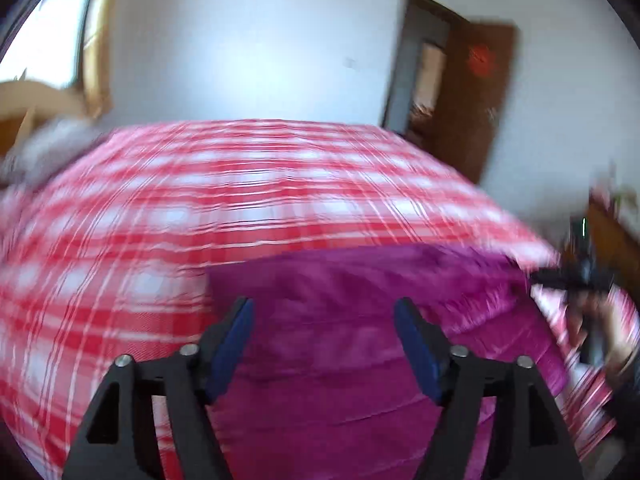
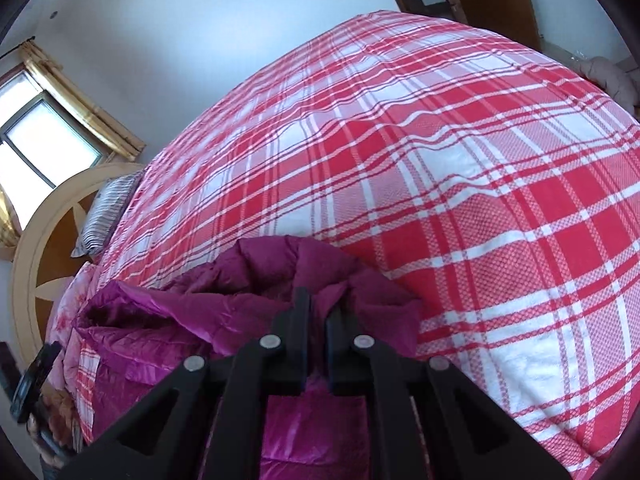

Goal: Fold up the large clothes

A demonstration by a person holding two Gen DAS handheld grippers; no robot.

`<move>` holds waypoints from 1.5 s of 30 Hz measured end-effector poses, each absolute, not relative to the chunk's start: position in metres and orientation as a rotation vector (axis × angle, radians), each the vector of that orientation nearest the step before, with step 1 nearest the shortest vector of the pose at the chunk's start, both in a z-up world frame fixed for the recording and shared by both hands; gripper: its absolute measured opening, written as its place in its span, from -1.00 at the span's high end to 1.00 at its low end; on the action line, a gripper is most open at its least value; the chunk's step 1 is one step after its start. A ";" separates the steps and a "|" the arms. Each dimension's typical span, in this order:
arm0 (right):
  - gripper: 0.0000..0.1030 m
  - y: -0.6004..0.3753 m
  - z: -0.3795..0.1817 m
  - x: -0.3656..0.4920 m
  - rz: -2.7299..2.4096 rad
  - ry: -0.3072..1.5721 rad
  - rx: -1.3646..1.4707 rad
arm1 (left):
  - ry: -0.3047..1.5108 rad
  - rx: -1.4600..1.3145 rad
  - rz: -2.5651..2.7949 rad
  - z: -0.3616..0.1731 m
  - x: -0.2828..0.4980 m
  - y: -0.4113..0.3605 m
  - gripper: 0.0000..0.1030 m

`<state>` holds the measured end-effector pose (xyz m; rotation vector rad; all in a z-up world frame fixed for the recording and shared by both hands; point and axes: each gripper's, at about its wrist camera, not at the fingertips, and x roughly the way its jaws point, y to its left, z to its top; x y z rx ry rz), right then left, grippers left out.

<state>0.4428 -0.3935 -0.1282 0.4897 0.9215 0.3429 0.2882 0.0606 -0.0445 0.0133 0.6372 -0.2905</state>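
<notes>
A magenta padded jacket [image 1: 340, 360] lies on the near part of a bed, partly folded into a flat block. My left gripper [image 1: 324, 308] hovers over it, open, its blue pads wide apart with nothing between them. In the right wrist view the jacket [image 2: 168, 320] is bunched up, with a puffy fold rising around my right gripper [image 2: 318, 308]. Its jaws stand a narrow gap apart, and magenta fabric shows in and behind the gap, with no clear pinch. A hand with that right gripper [image 1: 580, 276] appears blurred at the jacket's right end.
A red and white plaid cover [image 2: 440, 160] spreads over the whole bed. A striped pillow [image 2: 104, 216] leans on the round wooden headboard [image 2: 40, 240] at the left. A window [image 2: 36, 144] with gold curtains is behind it. A brown door [image 1: 480, 92] stands open beyond the bed.
</notes>
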 end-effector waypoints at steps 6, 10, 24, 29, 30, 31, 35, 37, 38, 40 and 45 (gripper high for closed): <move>-0.60 -0.380 -0.096 0.414 0.286 0.780 0.444 | 0.717 0.191 -0.124 -0.105 0.313 0.019 -0.43; -0.65 -0.340 -0.077 0.384 0.367 0.675 0.339 | 0.781 0.111 -0.054 -0.128 0.322 0.037 -0.43; -0.59 -0.256 -0.135 0.424 0.376 0.787 0.043 | 0.745 0.190 -0.013 -0.110 0.357 0.000 -0.51; -0.60 -0.253 -0.141 0.424 0.380 0.790 0.055 | 0.807 0.076 -0.021 -0.140 0.370 0.020 -0.54; -0.60 -0.252 -0.142 0.423 0.381 0.790 0.054 | 0.806 0.076 -0.021 -0.140 0.370 0.020 -0.54; -0.60 -0.252 -0.143 0.423 0.379 0.791 0.053 | 0.806 0.078 -0.021 -0.141 0.370 0.019 -0.55; -0.60 -0.251 -0.146 0.425 0.378 0.794 0.060 | 0.808 0.064 -0.011 -0.147 0.373 0.023 -0.64; -0.60 -0.252 -0.147 0.425 0.378 0.793 0.063 | 0.809 0.056 -0.010 -0.148 0.373 0.023 -0.66; -0.61 -0.252 -0.148 0.425 0.379 0.792 0.065 | 0.811 0.054 -0.008 -0.149 0.374 0.023 -0.67; -0.61 -0.252 -0.149 0.425 0.378 0.795 0.068 | 0.814 0.054 -0.007 -0.149 0.373 0.023 -0.67; -0.62 -0.251 -0.153 0.429 0.377 0.808 0.070 | 0.828 0.044 -0.005 -0.153 0.376 0.024 -0.71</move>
